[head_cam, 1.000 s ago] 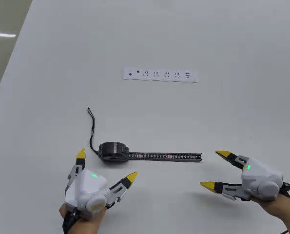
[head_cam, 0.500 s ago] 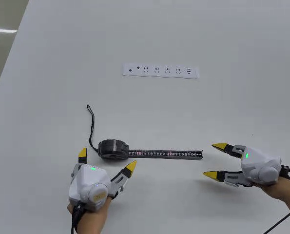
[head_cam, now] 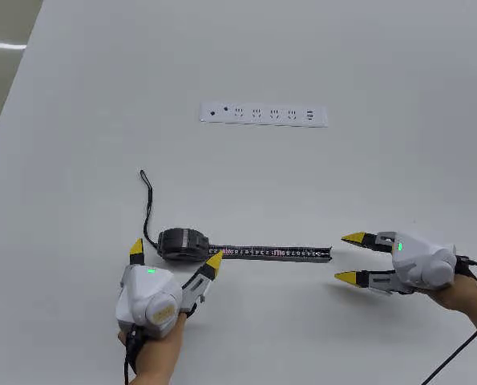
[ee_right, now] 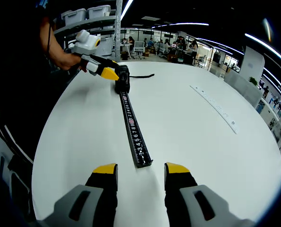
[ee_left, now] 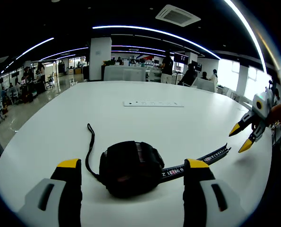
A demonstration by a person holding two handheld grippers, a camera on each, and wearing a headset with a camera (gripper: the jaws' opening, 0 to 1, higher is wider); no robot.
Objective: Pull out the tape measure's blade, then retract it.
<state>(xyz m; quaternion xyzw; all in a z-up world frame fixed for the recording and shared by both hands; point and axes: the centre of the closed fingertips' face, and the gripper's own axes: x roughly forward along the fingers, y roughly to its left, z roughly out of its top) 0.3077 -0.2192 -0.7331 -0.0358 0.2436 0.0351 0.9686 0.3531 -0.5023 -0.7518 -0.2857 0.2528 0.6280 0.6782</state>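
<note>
White matte table (head_cam: 342,176), smooth, bare over most of its top. Tape measure (head_cam: 183,243) lies near the front edge: a black rounded case, chunky, with a grey band across its middle. Its blade (head_cam: 274,253) is out, a dark flat strip with pale printed numbers, lying straight on the table and running rightward from the case. The blade ends in a squared tip. A thin black cord loop (head_cam: 147,204) trails from the case's far side and curves away across the table.

Left gripper (head_cam: 175,253): white glossy plastic body, grey jaws with yellow pointed tips and a green light on top. Jaws spread wide, pinching nothing. The case sits just ahead of the gap between the tips. In the left gripper view the case bulges between the two yellow tips and the blade passes close by the right-hand tip; cannot tell whether they touch.

Right gripper (head_cam: 349,257): same build, jaws spread and holding nothing. It points at the blade's free end, which lies just ahead of the gap and clear of both tips. In the right gripper view the blade runs straight away from the jaws to the case.

White power strip (head_cam: 263,114), long, flat and rectangular with a row of sockets, lies well beyond the tape measure.

A hand holds each gripper, and a black cable trails from the right one.
</note>
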